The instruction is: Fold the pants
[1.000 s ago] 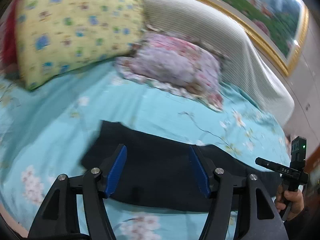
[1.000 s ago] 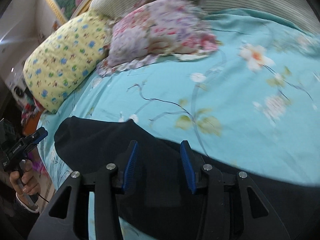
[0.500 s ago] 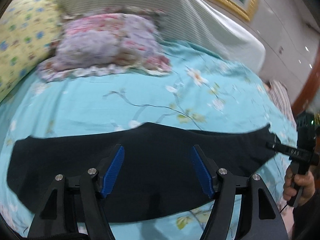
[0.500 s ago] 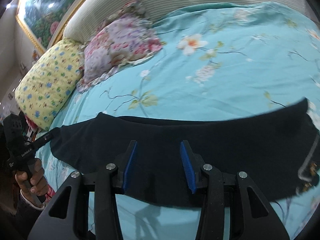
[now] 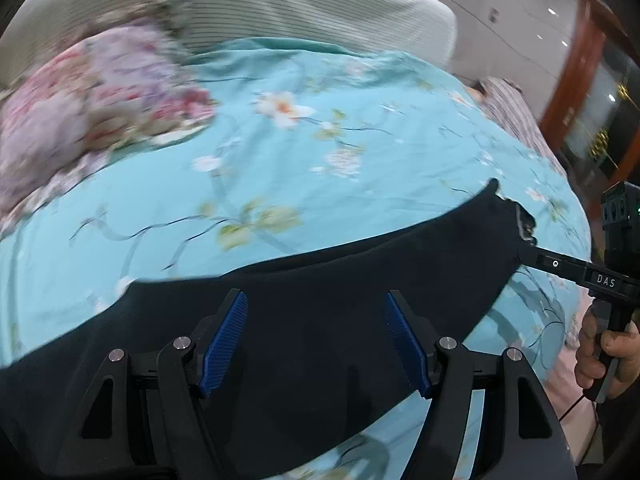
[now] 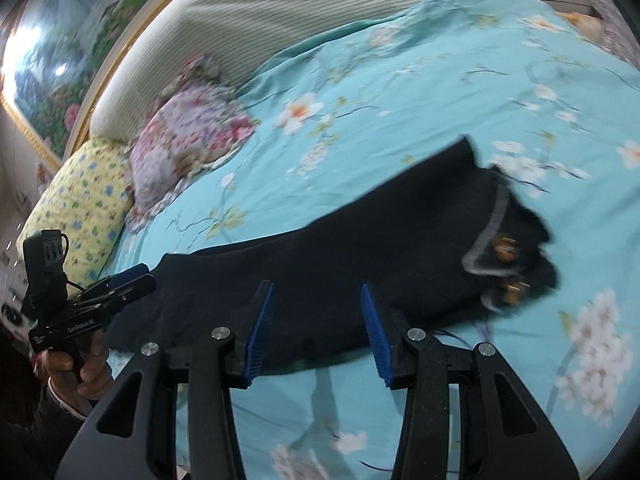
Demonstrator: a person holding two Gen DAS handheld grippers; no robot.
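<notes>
Left wrist view: left gripper [image 5: 316,334] at 6 o'clock, blue pads [image 5: 224,338] spread wide, jaws have just been opening, nothing pinched; the black pants [image 5: 320,280] lie under and beyond them. Pants stretch flat across the teal flowered bedsheet [image 5: 280,152] from 8 o'clock to 2 o'clock, waistband end at 2 o'clock. Right gripper [image 5: 524,258] comes in at 3 o'clock, held by a hand [image 5: 604,354], its tip at the waistband edge; cannot tell contact. Floral pillow [image 5: 92,108] at 10 o'clock, blurred; striped headboard [image 5: 280,4] at 12. Right wrist view: right gripper [image 6: 318,328] at 6 o'clock, fingers [image 6: 376,336] partly apart, nothing between them, pants edge just beyond the tips. Pants [image 6: 360,248] run from 9 o'clock to 3 o'clock, waistband with gold buttons at 3. Left gripper [image 6: 134,278] at 9 o'clock by the leg end, in a hand [image 6: 80,368]. Yellow pillow [image 6: 80,204] at 9, floral pillow [image 6: 188,136] at 10, framed painting [image 6: 60,72] at 11.
</notes>
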